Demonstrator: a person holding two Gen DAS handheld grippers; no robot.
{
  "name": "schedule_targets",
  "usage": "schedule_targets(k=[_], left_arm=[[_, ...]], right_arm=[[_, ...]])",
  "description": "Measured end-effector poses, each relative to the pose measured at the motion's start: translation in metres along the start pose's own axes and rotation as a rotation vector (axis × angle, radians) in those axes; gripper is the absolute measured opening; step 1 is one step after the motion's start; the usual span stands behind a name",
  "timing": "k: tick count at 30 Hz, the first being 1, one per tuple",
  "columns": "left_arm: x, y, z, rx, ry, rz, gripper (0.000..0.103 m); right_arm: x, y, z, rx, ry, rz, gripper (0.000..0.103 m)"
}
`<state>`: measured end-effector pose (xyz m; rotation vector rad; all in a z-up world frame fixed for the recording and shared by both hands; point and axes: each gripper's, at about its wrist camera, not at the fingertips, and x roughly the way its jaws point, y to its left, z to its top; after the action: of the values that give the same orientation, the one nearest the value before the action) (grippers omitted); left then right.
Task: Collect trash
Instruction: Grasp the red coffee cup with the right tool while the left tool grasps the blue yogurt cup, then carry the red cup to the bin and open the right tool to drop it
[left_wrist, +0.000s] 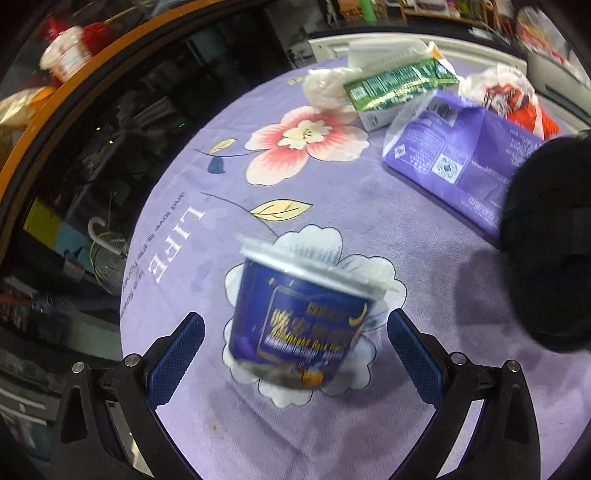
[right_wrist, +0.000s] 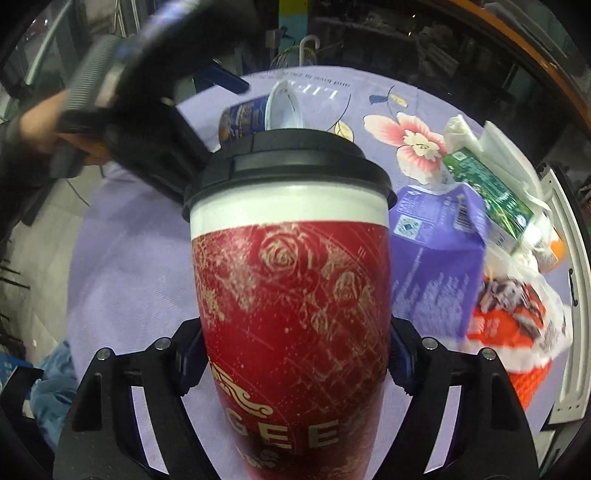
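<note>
A round table draped in a lilac, flower-printed cloth is being shown against a dark, cluttered room. One tall red paper cup with gold rose print and a black lid is being held between the blue pads of the right gripper, the jaws standing wide and seeming to press on the cup's sides. One squat dark-blue printed tub with a white rim is lying tilted on the cloth just ahead of the left gripper, whose jaws are being kept wide apart, untouched by the tub. Further out, one purple carton, one green carton, one crumpled white tissue and one orange-and-white plastic bag are being left clustered together.
</note>
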<state>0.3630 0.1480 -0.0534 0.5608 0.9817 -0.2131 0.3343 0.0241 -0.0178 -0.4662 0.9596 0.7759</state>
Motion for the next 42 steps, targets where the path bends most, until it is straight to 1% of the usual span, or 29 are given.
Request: schedule_targets(k=[2, 4, 6, 7, 8, 14, 18, 21, 24, 28, 30, 32, 36, 39, 42], left_arm=[[0.006, -0.004, 0.003, 0.020, 0.020, 0.004, 0.097], [0.012, -0.008, 0.006, 0.039, 0.037, 0.007, 0.093], [0.017, -0.012, 0.009, 0.053, 0.052, 0.012, 0.086], [0.018, -0.014, 0.010, 0.057, 0.057, 0.019, 0.085], [0.020, -0.015, 0.011, 0.056, 0.064, 0.027, 0.081], [0.021, -0.017, 0.012, 0.020, 0.061, 0.046, 0.080], [0.014, -0.022, 0.007, -0.016, 0.034, 0.060, 0.079], [0.003, -0.025, -0.001, -0.071, -0.006, 0.062, 0.079], [-0.014, -0.028, -0.012, -0.152, -0.064, 0.067, 0.079], [-0.043, -0.031, -0.029, -0.306, -0.154, 0.020, 0.079], [-0.056, -0.038, -0.035, -0.346, -0.189, 0.003, 0.079], [-0.069, -0.052, -0.038, -0.363, -0.224, -0.020, 0.079], [-0.098, -0.083, -0.041, -0.373, -0.296, -0.061, 0.079], [-0.118, -0.109, -0.039, -0.378, -0.348, -0.088, 0.079], [-0.136, -0.137, -0.032, -0.358, -0.401, -0.121, 0.079]], right_arm=[[-0.007, -0.002, -0.006, 0.019, -0.021, 0.007, 0.078], [-0.016, -0.003, -0.015, 0.043, -0.043, 0.019, 0.078], [-0.021, -0.004, -0.020, 0.050, -0.063, 0.016, 0.077], [-0.023, -0.004, -0.024, 0.050, -0.072, 0.012, 0.077], [-0.028, -0.004, -0.028, 0.053, -0.088, 0.007, 0.077], [-0.042, -0.010, -0.043, 0.101, -0.147, 0.007, 0.077], [-0.051, -0.008, -0.055, 0.129, -0.189, 0.002, 0.077], [-0.059, -0.007, -0.064, 0.146, -0.228, -0.010, 0.077], [-0.067, -0.010, -0.075, 0.172, -0.270, -0.015, 0.077], [-0.079, -0.018, -0.089, 0.239, -0.318, -0.009, 0.077], [-0.087, -0.023, -0.101, 0.280, -0.344, 0.004, 0.077], [-0.095, -0.027, -0.113, 0.315, -0.364, 0.016, 0.077], [-0.112, -0.036, -0.141, 0.381, -0.405, 0.013, 0.077], [-0.130, -0.048, -0.169, 0.449, -0.447, 0.011, 0.077], [-0.150, -0.057, -0.199, 0.503, -0.483, -0.003, 0.077]])
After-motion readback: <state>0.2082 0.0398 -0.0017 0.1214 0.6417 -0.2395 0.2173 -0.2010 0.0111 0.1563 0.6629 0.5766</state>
